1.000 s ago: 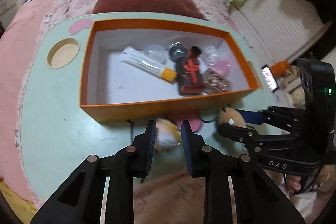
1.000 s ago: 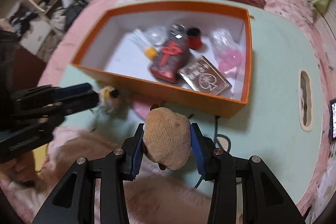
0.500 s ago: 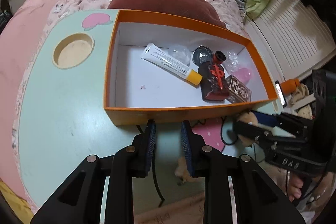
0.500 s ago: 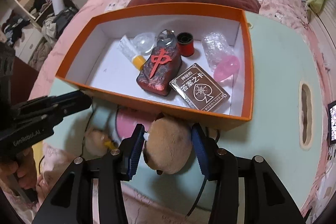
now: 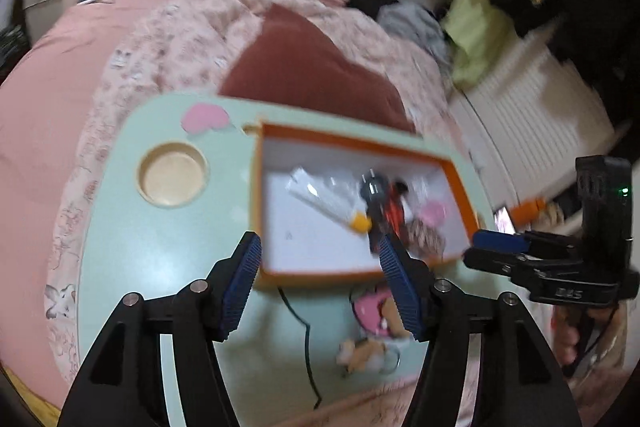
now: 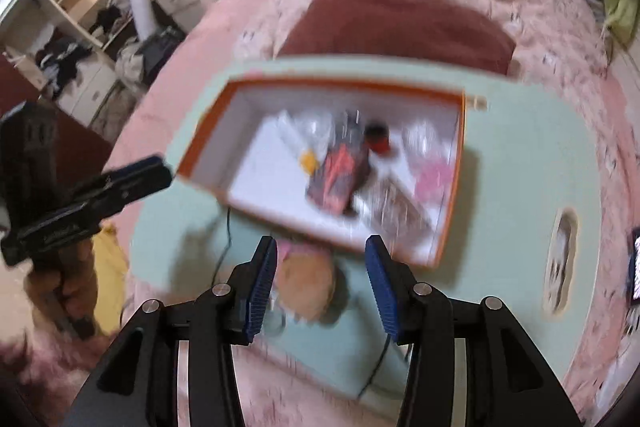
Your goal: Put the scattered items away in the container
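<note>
An orange box (image 5: 320, 277) (image 6: 344, 83) sits on the mint lap table (image 5: 160, 259) and holds a white tube, a red-black bottle, a card pack and pink pieces. My left gripper (image 5: 318, 243) hangs above the box's near wall; its jaws are opening, with nothing between them. A small yellow plush (image 5: 362, 353) lies on the table near the front edge. My right gripper (image 6: 320, 243) is open above a tan plush (image 6: 306, 285), which rests on the table just outside the box; the pads do not touch it. Both views are blurred.
A black cable (image 5: 306, 339) runs across the table in front of the box, beside a pink round piece (image 5: 370, 309). A round cup recess (image 5: 173, 179) is at the table's left. Bedding and a dark red pillow (image 6: 392, 19) lie behind. A person's hand (image 6: 68, 287) holds the left gripper.
The left jaws went from nearly shut to wide apart and the gripper drew back and up. The right gripper rose off the tan plush, which stayed on the table.
</note>
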Demonstrator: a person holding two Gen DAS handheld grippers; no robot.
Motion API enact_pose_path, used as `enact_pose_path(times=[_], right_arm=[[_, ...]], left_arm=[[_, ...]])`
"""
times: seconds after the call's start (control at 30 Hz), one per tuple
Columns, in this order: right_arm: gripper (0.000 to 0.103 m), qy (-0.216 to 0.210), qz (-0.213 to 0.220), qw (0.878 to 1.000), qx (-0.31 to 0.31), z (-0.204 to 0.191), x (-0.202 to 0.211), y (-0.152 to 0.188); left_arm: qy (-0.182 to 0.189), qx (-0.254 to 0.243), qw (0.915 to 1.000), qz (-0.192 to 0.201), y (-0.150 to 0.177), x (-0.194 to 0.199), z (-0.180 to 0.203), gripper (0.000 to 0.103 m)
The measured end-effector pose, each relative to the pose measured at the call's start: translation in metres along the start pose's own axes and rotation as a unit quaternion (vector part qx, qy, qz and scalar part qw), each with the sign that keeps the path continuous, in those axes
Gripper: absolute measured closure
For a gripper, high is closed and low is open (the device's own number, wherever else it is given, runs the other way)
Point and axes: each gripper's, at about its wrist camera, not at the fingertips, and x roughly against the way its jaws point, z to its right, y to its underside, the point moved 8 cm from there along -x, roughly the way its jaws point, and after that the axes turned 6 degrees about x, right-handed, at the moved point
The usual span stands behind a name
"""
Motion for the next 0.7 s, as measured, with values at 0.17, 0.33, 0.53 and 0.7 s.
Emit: enact_pose_path(times=[0.17,0.33,0.53,0.7], right_arm=[[0.061,0.02,-0.008,1.0,-0.023,0.002,-0.035,-0.032],[0.065,0.029,-0.06,0.998,-0.015,0.001,-0.075,-0.031],[0.062,0.075,-0.088,0.993,0.021,0.002,-0.098,-0.033],[0.065,0.105,-0.104,0.987,0.057,0.002,-0.113,-0.028]], left_arm=[[0.008,0.005,1.0,0.002,-0.003,-0.005,0.001,0.041],[0.011,0.007,0.9999,-0.009,0.003,-0.011,-0.005,0.041],[0.022,0.017,0.9996,-0.006,0.0,-0.016,-0.007,0.041],[0.021,0.016,0.9996,-0.011,-0.003,-0.019,-0.009,0.041]])
